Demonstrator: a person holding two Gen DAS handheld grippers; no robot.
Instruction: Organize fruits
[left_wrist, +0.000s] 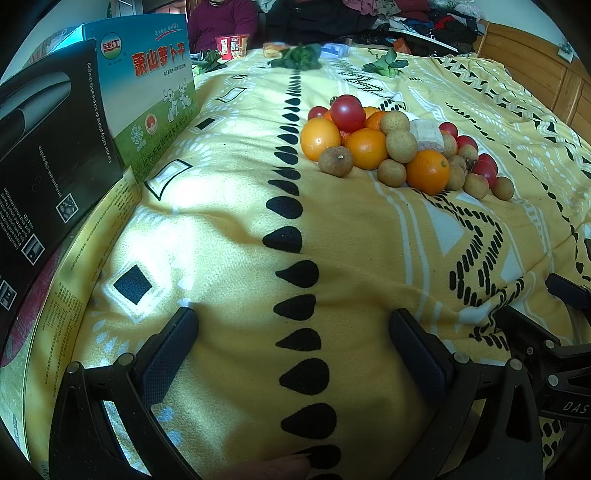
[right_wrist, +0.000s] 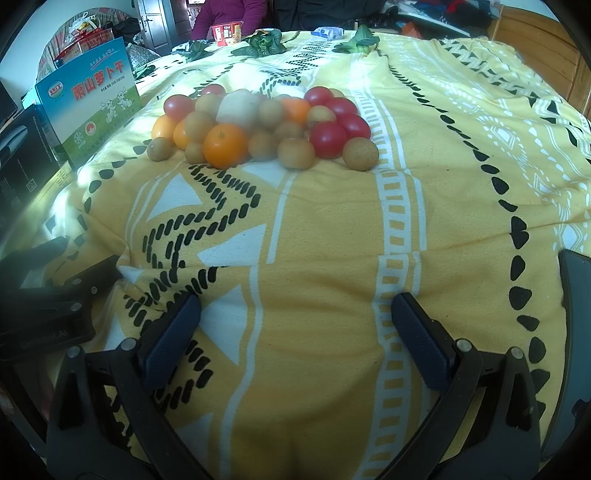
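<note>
Yellow patterned cloth (left_wrist: 229, 206) covers the surface, with a person in purple (left_wrist: 221, 22) seated at its far edge. At the left stands a blue-and-green box (left_wrist: 147, 85) printed in red with 萧山萝卜干, and beside it a black box (left_wrist: 48, 147) whose small white line reads "For your safety please do not use while charging". A red snack cup (left_wrist: 232, 46) sits far back; its print is too small to read. The fruit pile (left_wrist: 399, 147), oranges, red tomatoes and brown longans, lies mid-cloth, well apart from both grippers. The left gripper (left_wrist: 293, 317) and the right gripper (right_wrist: 295, 302) each hold their fingers spread wide, gripping nothing, low over bare cloth.
</note>
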